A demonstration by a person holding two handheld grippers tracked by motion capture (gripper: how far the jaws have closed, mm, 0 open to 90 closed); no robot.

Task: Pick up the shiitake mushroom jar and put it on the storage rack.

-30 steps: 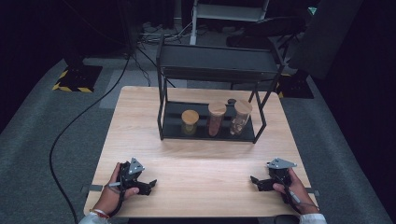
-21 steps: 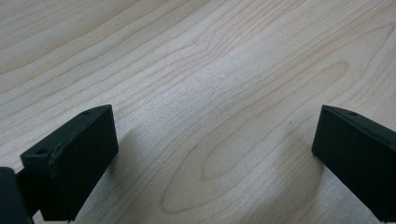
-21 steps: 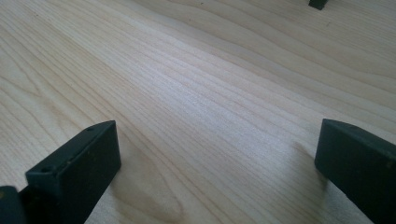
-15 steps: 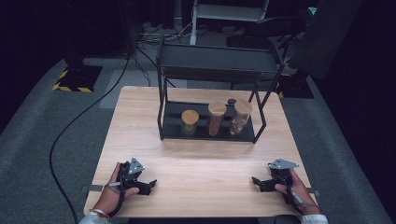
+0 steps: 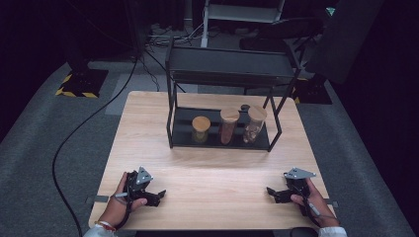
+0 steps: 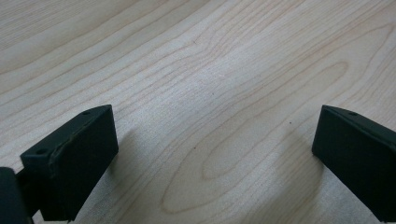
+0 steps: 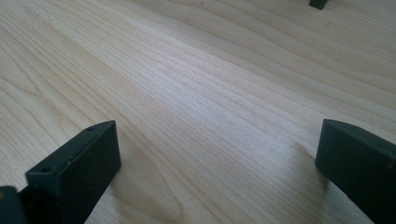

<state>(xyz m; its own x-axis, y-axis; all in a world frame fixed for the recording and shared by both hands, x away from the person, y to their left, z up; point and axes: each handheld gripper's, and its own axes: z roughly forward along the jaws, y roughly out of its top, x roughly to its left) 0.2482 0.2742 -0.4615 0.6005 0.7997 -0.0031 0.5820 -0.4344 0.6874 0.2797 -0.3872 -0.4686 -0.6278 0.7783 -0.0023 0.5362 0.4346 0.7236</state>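
On the light wooden table [image 5: 212, 168] stands a black two-tier rack [image 5: 225, 74] at the back middle. Its lower shelf holds three lidded glass jars: a short one [image 5: 201, 129], a taller one with brown contents [image 5: 229, 126], and one with pale contents [image 5: 255, 123]. My left gripper [image 5: 157, 196] rests near the front left edge, held by a hand, jaws wide apart over bare wood [image 6: 210, 140]. My right gripper [image 5: 272, 193] rests near the front right edge, likewise open over bare wood [image 7: 215, 135]. Nothing lies between either pair of jaws.
A small dark object [image 5: 245, 107] sits behind the jars on the lower shelf. A black cable [image 5: 84, 128] runs across the grey floor left of the table. Dark equipment stands behind the table. A rack foot [image 7: 318, 3] shows at the top of the right gripper view.
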